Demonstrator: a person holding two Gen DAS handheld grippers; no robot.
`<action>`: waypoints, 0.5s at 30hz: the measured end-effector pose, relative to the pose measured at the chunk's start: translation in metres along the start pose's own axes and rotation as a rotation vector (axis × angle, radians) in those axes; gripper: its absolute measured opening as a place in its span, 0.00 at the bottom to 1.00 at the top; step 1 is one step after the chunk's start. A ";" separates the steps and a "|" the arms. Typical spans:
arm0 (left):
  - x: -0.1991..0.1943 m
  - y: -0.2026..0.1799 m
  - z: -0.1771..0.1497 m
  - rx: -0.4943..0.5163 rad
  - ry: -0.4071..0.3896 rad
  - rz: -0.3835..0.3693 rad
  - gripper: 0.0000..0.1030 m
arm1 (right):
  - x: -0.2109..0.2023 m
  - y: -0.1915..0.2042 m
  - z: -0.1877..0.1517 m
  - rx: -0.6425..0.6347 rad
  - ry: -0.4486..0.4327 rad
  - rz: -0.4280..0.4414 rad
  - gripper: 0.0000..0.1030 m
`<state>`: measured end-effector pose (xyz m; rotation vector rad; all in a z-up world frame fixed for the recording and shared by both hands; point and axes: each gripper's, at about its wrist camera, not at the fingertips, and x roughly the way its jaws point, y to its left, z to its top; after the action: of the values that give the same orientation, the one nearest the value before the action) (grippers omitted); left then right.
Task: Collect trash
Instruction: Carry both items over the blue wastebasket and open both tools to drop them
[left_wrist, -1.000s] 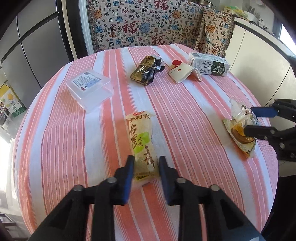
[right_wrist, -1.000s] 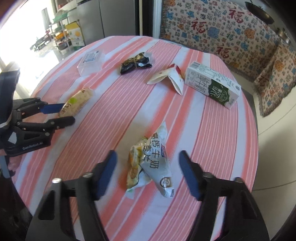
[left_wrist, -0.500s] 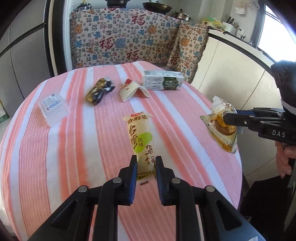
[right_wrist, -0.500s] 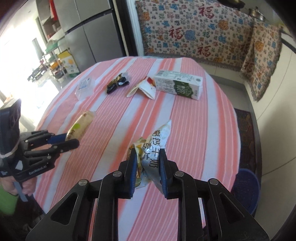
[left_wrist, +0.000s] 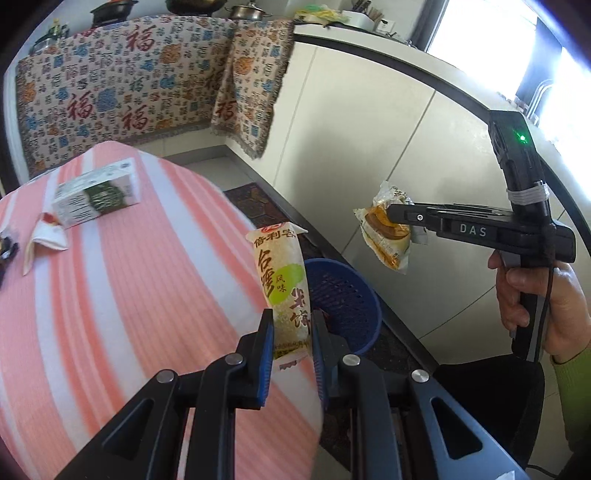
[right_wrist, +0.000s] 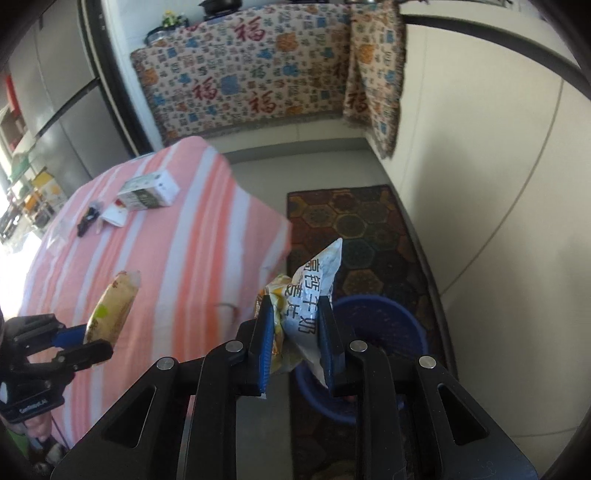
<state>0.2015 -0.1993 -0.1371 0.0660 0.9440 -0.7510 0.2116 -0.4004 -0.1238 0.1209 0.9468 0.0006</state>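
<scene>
The left gripper (left_wrist: 291, 334) is closed on the lower end of a long rice cake packet (left_wrist: 282, 284), which stands up between the two blue pads, its top free in the air. The right gripper (right_wrist: 297, 332) is closed on a crumpled bread wrapper (right_wrist: 312, 295); the wrapper sits deep between the pads and sticks out above and below them. Both packets are lifted off the table (left_wrist: 122, 288). Just behind and below them, on the floor beside the table edge, stands a blue basket (left_wrist: 347, 299), which I judge to be the trash bin. So the task seems to be in the middle: two pieces are carried toward the bin but not yet dropped. Further back on the striped cloth lie a milk carton (left_wrist: 96, 194), a folded white paper wrapper (left_wrist: 46, 234) and a dark foil wrapper (right_wrist: 88, 218), all not collected. These are left for later.
</scene>
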 end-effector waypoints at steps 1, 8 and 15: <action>0.011 -0.011 0.005 0.014 0.011 -0.014 0.19 | 0.002 -0.011 -0.002 0.010 0.003 -0.015 0.21; 0.092 -0.059 0.028 0.048 0.108 -0.063 0.18 | 0.027 -0.070 -0.019 0.096 0.028 -0.069 0.21; 0.159 -0.077 0.034 0.074 0.166 -0.054 0.19 | 0.052 -0.106 -0.036 0.197 0.027 -0.060 0.21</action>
<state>0.2358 -0.3576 -0.2162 0.1701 1.0789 -0.8403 0.2067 -0.4988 -0.1976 0.2752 0.9755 -0.1476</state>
